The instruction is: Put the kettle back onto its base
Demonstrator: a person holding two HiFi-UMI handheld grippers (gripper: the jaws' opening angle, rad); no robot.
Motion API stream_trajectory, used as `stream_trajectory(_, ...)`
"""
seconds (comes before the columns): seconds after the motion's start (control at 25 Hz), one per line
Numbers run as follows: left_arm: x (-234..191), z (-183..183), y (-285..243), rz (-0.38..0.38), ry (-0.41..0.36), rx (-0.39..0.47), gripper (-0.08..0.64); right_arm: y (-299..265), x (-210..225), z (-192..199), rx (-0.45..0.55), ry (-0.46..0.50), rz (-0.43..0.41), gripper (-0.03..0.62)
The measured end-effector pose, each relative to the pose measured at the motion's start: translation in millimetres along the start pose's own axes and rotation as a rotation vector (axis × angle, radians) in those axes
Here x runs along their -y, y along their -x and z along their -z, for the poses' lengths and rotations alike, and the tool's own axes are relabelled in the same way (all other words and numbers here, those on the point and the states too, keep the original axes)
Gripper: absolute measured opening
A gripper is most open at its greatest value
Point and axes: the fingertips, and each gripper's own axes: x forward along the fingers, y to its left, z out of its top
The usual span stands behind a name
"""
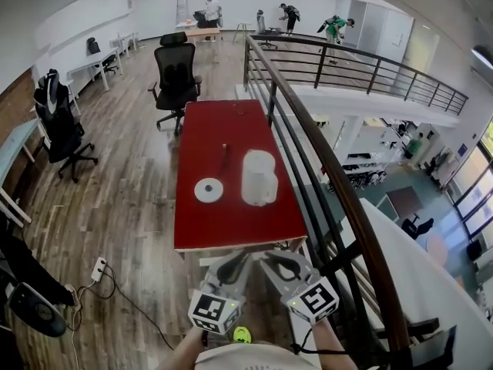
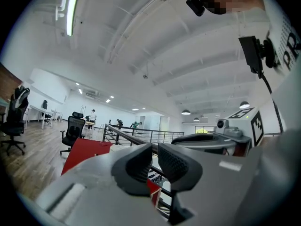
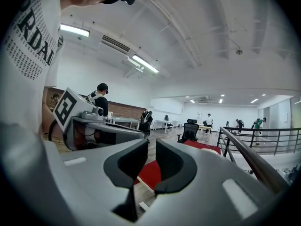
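A white kettle stands upright on the red table, right of centre. Its round white base lies flat just left of it, apart from it. Both grippers hover side by side before the table's near edge, short of the kettle, pointing level toward it. In the left gripper the jaws stand almost together with nothing between them. The right gripper shows the same slim gap and holds nothing. In both gripper views the jaws hide the kettle and the base.
A dark metal railing runs close along the table's right side, with a drop beyond it. A small dark item stands mid-table. Black office chairs sit behind and left. A power strip lies on the floor.
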Motion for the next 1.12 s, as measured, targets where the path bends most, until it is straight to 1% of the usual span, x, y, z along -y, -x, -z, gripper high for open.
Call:
stream_trajectory(0.2, -6, -1, -13, 0.000, 0.002, 0.011, 0.043, -8, 12, 3, -0.007, -0.004, 0.030, 0.051)
stream_trajectory(0.28, -9, -1, -19, 0.001, -0.006, 0.009, 0.052, -12, 14, 2, -0.008, -0.011, 0.033, 0.075)
stream_trajectory(0.36, -13, 0, -22, 0.003, -0.016, 0.000, 0.054, -16, 15, 1, -0.010, -0.018, 0.037, 0.075)
stream_trajectory(0.56, -23, -1, -32, 0.018, -0.002, -0.003, 0.052, -26, 23, 2, -0.022, -0.017, 0.053, 0.075)
stream_trajectory(0.68, -32, 1, -39, 0.030, -0.007, -0.008, 0.052, -34, 30, 3, -0.040, -0.012, 0.065, 0.075)
stream_trajectory(0.8, -44, 1, -46, 0.035, -0.013, -0.013, 0.052, -44, 35, 1, -0.033, -0.039, 0.082, 0.075)
stream_trajectory(1.12, -71, -18, -64, 0.064, -0.005, -0.014, 0.052, -74, 52, -9, -0.040, -0.031, 0.096, 0.075)
